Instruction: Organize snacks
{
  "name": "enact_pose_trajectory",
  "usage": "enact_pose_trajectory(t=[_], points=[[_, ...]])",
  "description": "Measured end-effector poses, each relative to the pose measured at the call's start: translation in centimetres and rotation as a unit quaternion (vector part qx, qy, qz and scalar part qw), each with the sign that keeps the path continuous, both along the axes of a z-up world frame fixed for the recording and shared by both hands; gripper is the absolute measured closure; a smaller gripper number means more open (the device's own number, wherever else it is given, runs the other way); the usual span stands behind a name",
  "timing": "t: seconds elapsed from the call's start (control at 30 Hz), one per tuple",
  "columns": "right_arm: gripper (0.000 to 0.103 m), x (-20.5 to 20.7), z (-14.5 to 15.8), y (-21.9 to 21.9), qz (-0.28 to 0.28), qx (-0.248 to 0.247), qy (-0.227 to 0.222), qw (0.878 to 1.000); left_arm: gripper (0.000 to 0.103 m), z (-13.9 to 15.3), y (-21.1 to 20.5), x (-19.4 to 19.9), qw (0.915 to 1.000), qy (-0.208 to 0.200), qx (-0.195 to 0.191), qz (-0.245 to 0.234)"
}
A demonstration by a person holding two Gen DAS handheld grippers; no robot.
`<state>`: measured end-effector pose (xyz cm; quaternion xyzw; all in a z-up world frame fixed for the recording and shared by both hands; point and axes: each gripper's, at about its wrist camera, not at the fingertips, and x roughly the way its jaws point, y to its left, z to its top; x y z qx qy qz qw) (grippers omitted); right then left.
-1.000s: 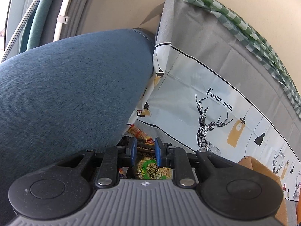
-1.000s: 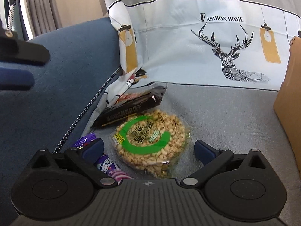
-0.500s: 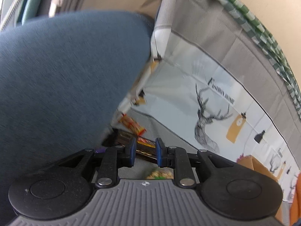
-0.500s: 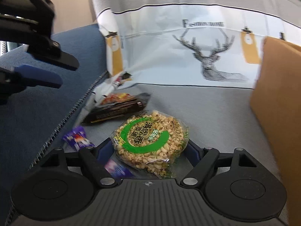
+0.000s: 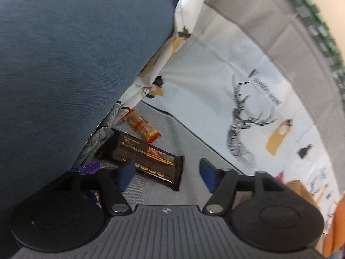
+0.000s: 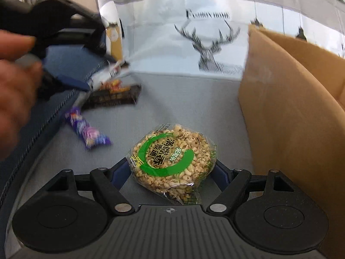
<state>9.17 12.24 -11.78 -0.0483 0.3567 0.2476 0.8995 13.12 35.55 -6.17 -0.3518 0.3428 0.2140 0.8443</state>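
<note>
My right gripper (image 6: 172, 170) is shut on a round puffed-grain snack pack (image 6: 172, 157) with a green ring label, held above the grey cloth. My left gripper (image 5: 166, 173) is open and empty, just above a dark chocolate bar (image 5: 146, 157) lying on the cloth; the bar also shows in the right wrist view (image 6: 112, 97). An orange-red snack bar (image 5: 141, 125) lies beyond it. A purple candy pack (image 6: 88, 132) lies left of the grain pack; its tip shows in the left wrist view (image 5: 87, 167). The left gripper and the hand holding it show at the upper left of the right wrist view (image 6: 71, 82).
A cardboard box (image 6: 297, 108) stands open at the right, close to my right gripper. A blue cushion (image 5: 64, 64) rises on the left. A deer-print cloth (image 6: 207, 43) covers the seat back behind the snacks.
My right gripper closed on the grain pack and lifted it back and rightward toward the box. My left gripper opened and dropped toward the chocolate bar.
</note>
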Motion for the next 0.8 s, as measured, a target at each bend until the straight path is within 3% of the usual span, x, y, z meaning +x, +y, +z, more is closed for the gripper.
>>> enact_pose_trajectory(t=[0.13,0.23,0.47,0.53,0.63,0.73,0.8], points=[[0.022,-0.5,0.5,-1.1,0.001,0.001,0.032,0.999,0.019,-2.0,0.9,1.4,0.9947,0.045,-0.063,0.068],[0.022,-1.2,0.5,-1.2,0.003,0.0,0.032,0.999,0.017,-3.5,1.9,1.9,0.9887,0.062,-0.076,0.113],[0.022,-1.5,-0.6,-1.2,-0.001,0.002,0.037,0.999,0.009,-3.7,1.7,5.2,0.9895,0.097,0.0,0.108],[0.022,-1.5,-0.7,-1.1,-0.002,0.003,0.038,0.999,0.009,-3.8,0.8,6.5,0.987,0.128,0.044,0.087],[0.022,-1.7,-0.8,-1.1,-0.003,0.003,0.036,0.999,0.01,-4.4,-1.2,8.1,0.9756,0.176,0.127,0.032],[0.022,-1.7,-0.7,-1.1,-0.004,0.004,0.036,0.999,0.026,-3.9,-2.2,7.9,0.971,0.177,0.16,-0.004],[0.022,-1.8,-0.7,-1.2,-0.005,0.005,0.035,0.999,0.05,-3.4,-2.6,7.4,0.9692,0.18,0.167,-0.022]])
